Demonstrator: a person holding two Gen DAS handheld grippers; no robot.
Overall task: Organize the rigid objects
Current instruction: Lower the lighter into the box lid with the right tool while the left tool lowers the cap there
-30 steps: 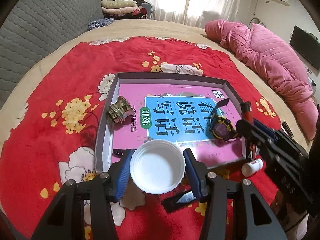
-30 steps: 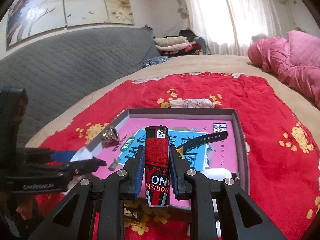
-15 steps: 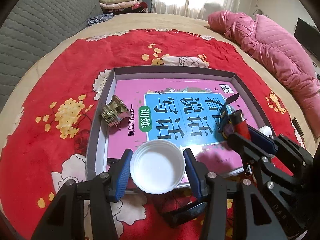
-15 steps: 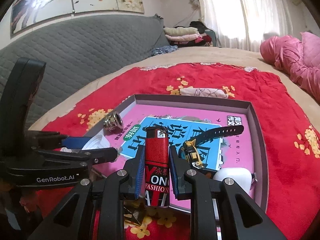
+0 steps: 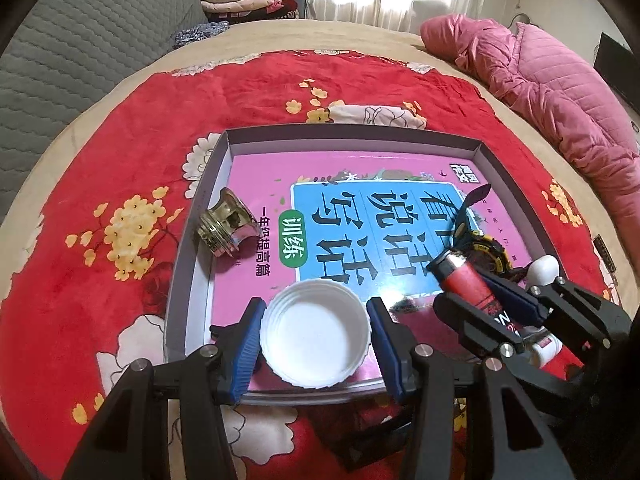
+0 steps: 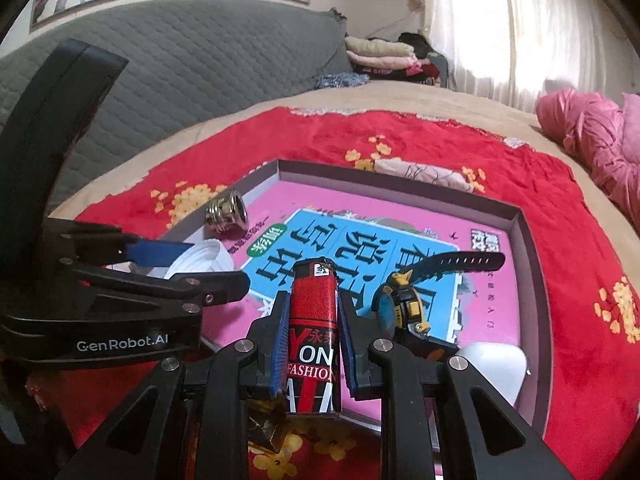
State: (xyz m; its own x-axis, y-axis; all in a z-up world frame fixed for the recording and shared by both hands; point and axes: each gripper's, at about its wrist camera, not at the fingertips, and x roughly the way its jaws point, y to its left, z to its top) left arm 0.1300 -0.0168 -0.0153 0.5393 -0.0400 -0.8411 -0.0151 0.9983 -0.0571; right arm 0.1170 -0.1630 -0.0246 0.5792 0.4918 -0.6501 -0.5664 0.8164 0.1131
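Your left gripper [image 5: 314, 340] holds the cap [image 5: 315, 333] over the near edge of the tray [image 5: 352, 134], which sits on the blanket [image 5: 100, 184] spread across the bed [image 5: 280, 28]. A book [image 5: 360, 216] lies flat in the tray. On the book's left part, near the tray's left wall, rests the metal fitting [image 5: 226, 223]. Your right gripper [image 6: 311, 334] holds the lighter [image 6: 313, 332] upright above the tray's near right part, just left of the watch [image 6: 404, 308], whose strap reaches away to the right. A rounded case [image 6: 494, 364] lies in the near right corner, just beside the watch.
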